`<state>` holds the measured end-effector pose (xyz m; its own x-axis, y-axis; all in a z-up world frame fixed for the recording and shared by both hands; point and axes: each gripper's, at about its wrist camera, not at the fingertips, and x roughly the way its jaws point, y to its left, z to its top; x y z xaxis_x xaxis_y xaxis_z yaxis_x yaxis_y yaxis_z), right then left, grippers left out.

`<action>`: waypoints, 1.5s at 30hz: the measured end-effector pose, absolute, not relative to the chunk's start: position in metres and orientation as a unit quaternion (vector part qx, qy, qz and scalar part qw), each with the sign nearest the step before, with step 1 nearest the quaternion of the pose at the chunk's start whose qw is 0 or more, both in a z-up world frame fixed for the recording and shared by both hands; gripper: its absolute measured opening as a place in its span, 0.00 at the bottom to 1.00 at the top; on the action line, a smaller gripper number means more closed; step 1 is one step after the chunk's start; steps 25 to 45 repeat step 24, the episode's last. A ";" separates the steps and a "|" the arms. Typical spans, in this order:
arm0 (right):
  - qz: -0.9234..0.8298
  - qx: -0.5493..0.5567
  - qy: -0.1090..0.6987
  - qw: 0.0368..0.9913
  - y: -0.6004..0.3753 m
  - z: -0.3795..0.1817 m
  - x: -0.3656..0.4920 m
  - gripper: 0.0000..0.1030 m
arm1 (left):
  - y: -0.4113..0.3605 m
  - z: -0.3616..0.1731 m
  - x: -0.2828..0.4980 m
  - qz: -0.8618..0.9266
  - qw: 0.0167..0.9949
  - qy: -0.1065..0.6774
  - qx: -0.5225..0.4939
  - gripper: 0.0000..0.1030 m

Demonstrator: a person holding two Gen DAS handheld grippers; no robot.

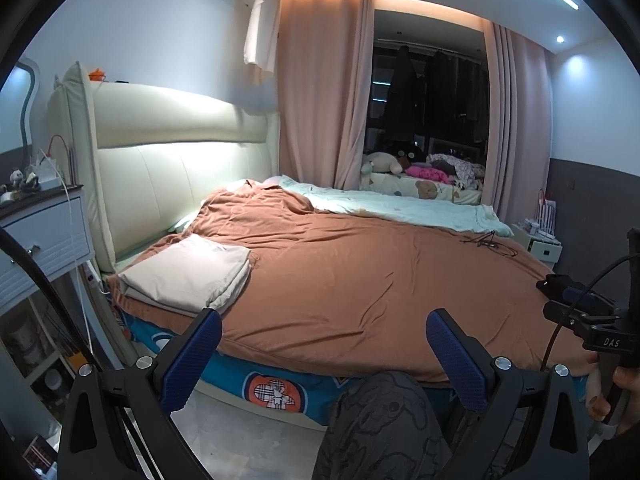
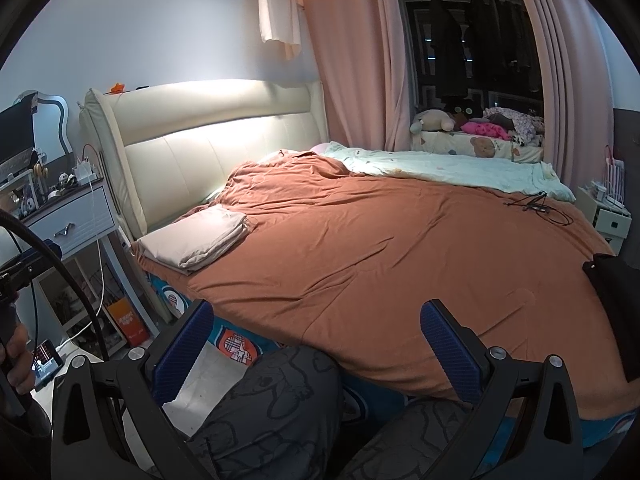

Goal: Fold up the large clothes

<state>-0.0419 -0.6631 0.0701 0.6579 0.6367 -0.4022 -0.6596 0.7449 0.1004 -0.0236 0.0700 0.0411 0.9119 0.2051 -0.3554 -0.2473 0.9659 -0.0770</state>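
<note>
A folded beige garment (image 1: 188, 272) lies on the orange bedspread (image 1: 360, 280) near the headboard, at the bed's left corner; it also shows in the right wrist view (image 2: 196, 238). A dark garment (image 2: 616, 300) lies at the bed's right edge. My left gripper (image 1: 324, 352) is open and empty, held over the bed's near edge, apart from the beige garment. My right gripper (image 2: 316, 340) is open and empty, also over the near edge. The right gripper's body shows in the left wrist view (image 1: 592, 320).
A cream headboard (image 1: 180, 140) stands behind the bed. A white nightstand (image 1: 40, 236) with clutter is at left. A light green blanket (image 1: 392, 204) and a black cable (image 1: 488, 242) lie on the far side. My knees (image 2: 280, 400) are against the bed's edge.
</note>
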 end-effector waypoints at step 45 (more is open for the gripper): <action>0.344 -0.023 0.209 0.915 -0.666 0.067 -0.048 1.00 | 0.073 0.042 -0.035 0.139 0.975 0.161 -0.058 0.99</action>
